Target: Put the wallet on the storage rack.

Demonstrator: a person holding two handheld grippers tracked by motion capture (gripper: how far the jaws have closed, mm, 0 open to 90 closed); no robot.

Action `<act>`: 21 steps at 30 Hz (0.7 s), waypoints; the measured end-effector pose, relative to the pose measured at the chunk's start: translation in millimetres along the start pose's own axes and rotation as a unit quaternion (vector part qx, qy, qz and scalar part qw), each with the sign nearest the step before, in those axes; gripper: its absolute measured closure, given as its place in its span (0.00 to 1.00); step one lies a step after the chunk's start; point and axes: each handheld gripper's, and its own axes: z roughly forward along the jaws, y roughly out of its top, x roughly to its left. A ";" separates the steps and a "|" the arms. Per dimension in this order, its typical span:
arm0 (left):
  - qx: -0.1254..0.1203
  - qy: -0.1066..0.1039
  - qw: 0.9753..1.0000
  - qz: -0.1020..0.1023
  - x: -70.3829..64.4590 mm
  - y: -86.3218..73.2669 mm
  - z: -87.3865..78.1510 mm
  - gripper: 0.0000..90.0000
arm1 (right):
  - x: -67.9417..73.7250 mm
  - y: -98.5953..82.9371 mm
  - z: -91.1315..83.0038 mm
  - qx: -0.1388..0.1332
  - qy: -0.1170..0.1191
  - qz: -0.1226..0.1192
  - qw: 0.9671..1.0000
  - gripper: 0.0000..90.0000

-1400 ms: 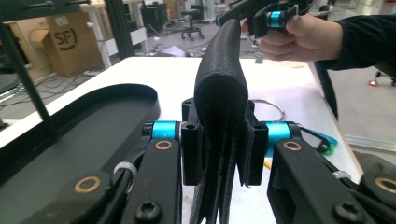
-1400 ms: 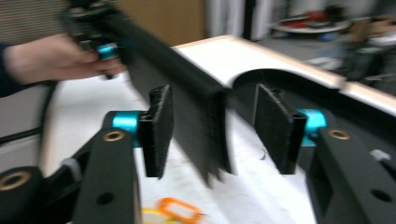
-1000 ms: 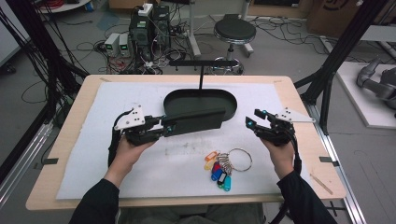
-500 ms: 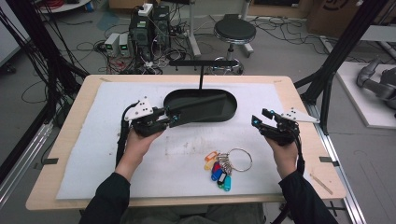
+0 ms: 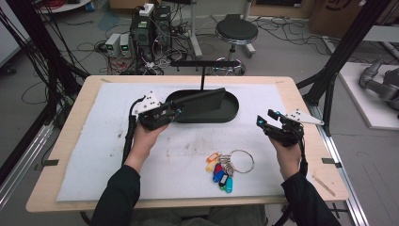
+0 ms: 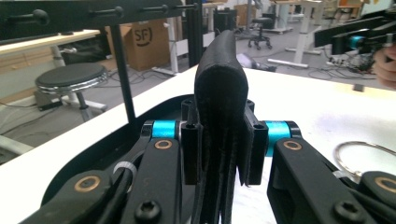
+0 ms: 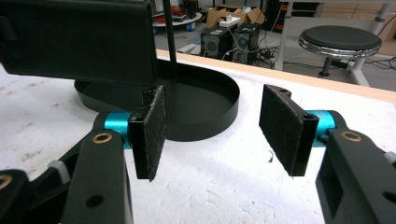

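My left gripper [image 5: 175, 112] is shut on one end of a flat black wallet-like case [image 5: 202, 100], holding it tilted over the left part of a black oval tray [image 5: 231, 114]. In the left gripper view the case [image 6: 220, 93] stands edge-on between the jaws of the left gripper [image 6: 219, 154]. My right gripper [image 5: 261, 122] hovers open to the right of the tray with nothing between its pads [image 7: 152, 130]. From the right gripper view the case [image 7: 79, 39] hangs above the tray [image 7: 205, 109]. A key ring with coloured tags [image 5: 221, 173] lies on the white mat.
A thin black post with a crossbar [image 5: 203, 63] rises from the tray's far side. The white mat [image 5: 94, 155] covers the wooden table. A stool [image 5: 236, 32], computers and cables stand on the floor beyond the far edge.
My left gripper has moved right and toward the tray, raising the black case off it. My right gripper has drifted slightly to the right and stays open.
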 end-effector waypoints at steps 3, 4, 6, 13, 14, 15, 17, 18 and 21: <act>0.008 0.006 1.000 -0.002 3.6 -3.3 7.8 0.83 | 0.2 0.0 0.1 0.001 0.000 0.000 1.000 0.47; 0.010 0.009 1.000 -0.005 4.4 -4.6 10.7 0.83 | 0.1 0.0 0.1 0.001 -0.001 -0.001 1.000 0.47; 0.011 0.015 1.000 -0.006 6.3 -6.7 16.6 0.83 | 0.0 0.0 0.0 0.000 -0.002 -0.001 1.000 0.47; 0.004 0.021 1.000 -0.014 14.1 -10.6 37.1 0.83 | -0.5 -0.5 -0.8 -0.001 -0.003 0.000 1.000 0.47; 0.003 0.022 1.000 -0.010 14.4 -11.3 39.0 0.83 | -0.7 -0.5 -0.9 -0.001 -0.003 0.001 1.000 0.47; -0.001 0.026 1.000 -0.008 14.9 -12.9 42.0 0.83 | -0.8 -0.7 -1.1 -0.001 -0.004 0.001 1.000 0.47; -0.003 0.024 1.000 -0.016 17.2 -15.8 45.7 0.83 | -1.4 -1.0 -1.4 -0.002 -0.005 0.001 1.000 0.47; -0.006 0.025 0.999 -0.021 18.6 -18.6 48.1 0.83 | -1.8 -1.1 -1.5 -0.001 -0.005 0.000 1.000 0.47; -0.008 0.030 0.999 -0.029 22.0 -25.0 53.0 0.83 | -2.0 -1.3 -2.1 -0.002 -0.005 0.001 1.000 0.47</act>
